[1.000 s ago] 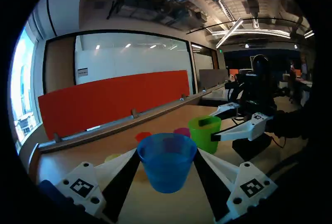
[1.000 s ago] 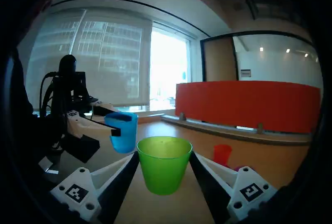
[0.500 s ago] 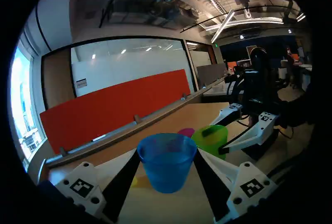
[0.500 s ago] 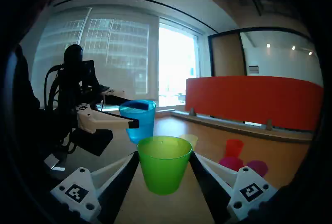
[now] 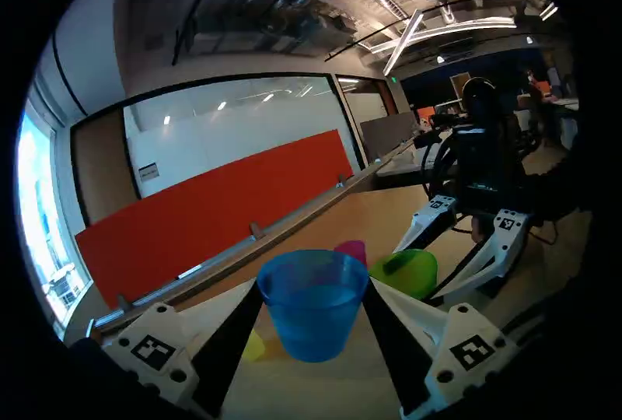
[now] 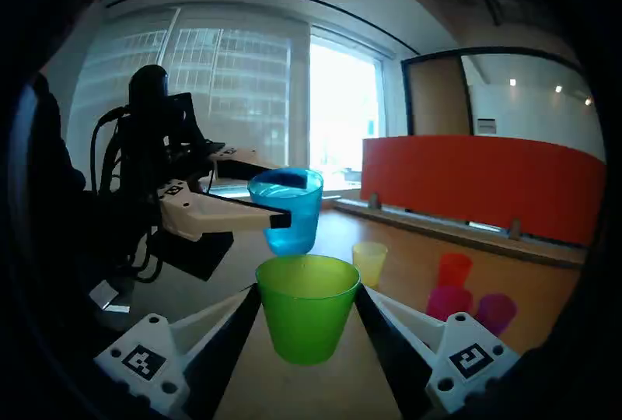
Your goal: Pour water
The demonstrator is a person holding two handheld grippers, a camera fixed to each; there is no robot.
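Higher now, the blue cup (image 5: 312,315) is held up beside the green cup (image 6: 307,319), each clenched in the left tongs (image 5: 312,289) and right tongs (image 6: 307,289) respectively. Lining-up is judged under way; tilting over the green cup is called for next.

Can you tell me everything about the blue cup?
The blue cup is see-through plastic, round, and wider at the rim than at the bottom. It seems to hold some water. The left gripper pinches it from both sides and holds it in the air, about upright, above the wooden table, near the green cup.
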